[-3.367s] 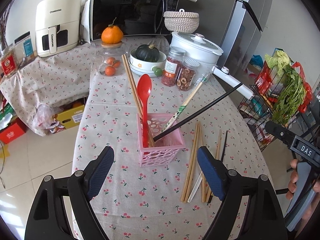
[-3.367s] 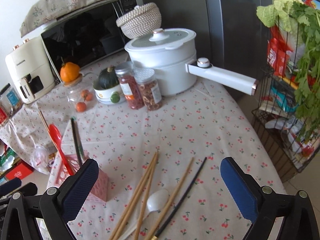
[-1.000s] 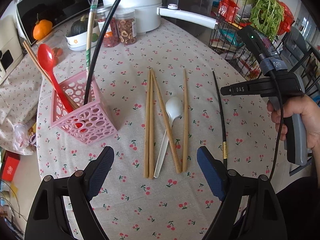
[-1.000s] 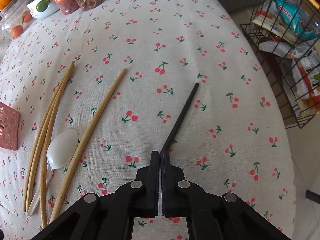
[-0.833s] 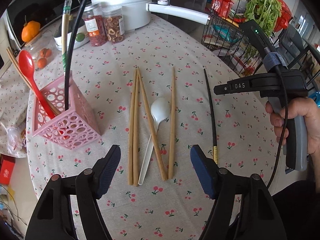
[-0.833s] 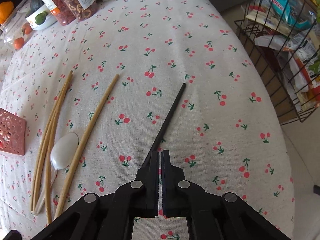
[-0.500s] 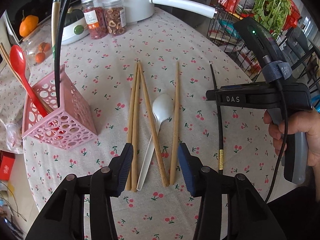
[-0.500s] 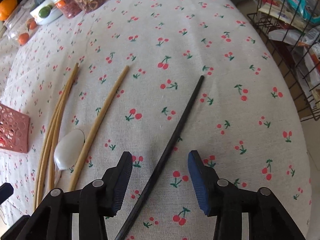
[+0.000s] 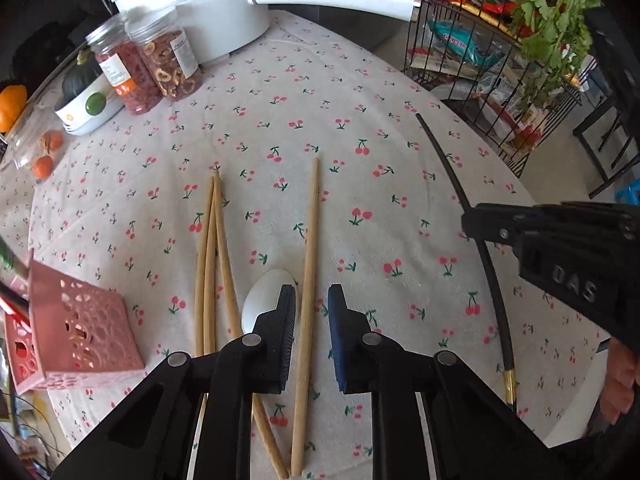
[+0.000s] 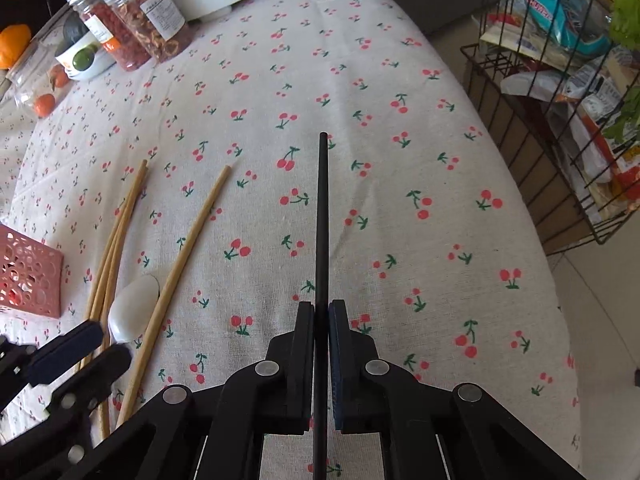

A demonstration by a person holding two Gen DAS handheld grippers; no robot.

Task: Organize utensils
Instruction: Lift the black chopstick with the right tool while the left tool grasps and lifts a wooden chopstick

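A lone wooden chopstick (image 9: 313, 216) lies on the cherry-print cloth. My left gripper (image 9: 312, 292) straddles it, jaws closing, with a thin gap still showing at the right pad. Left of it lie a white spoon (image 9: 264, 292) and three more wooden chopsticks (image 9: 210, 240). At the far left stands the pink basket (image 9: 80, 328), holding utensils. My right gripper (image 10: 321, 306) is shut on a black chopstick (image 10: 322, 208) that points away over the cloth. The right gripper (image 9: 466, 224) also shows in the left wrist view, and the left gripper (image 10: 80, 348) in the right wrist view.
A white pot (image 9: 200, 4) with a long handle, two jars (image 9: 160, 64) and a bowl (image 9: 88, 108) stand at the table's far end. A wire rack (image 9: 500, 80) of groceries stands off the right edge. A hand (image 9: 620, 380) holds the right gripper.
My left gripper came forward and down over the lone wooden chopstick, its jaws narrowing from wide. My right gripper opened, then shut again on the black chopstick.
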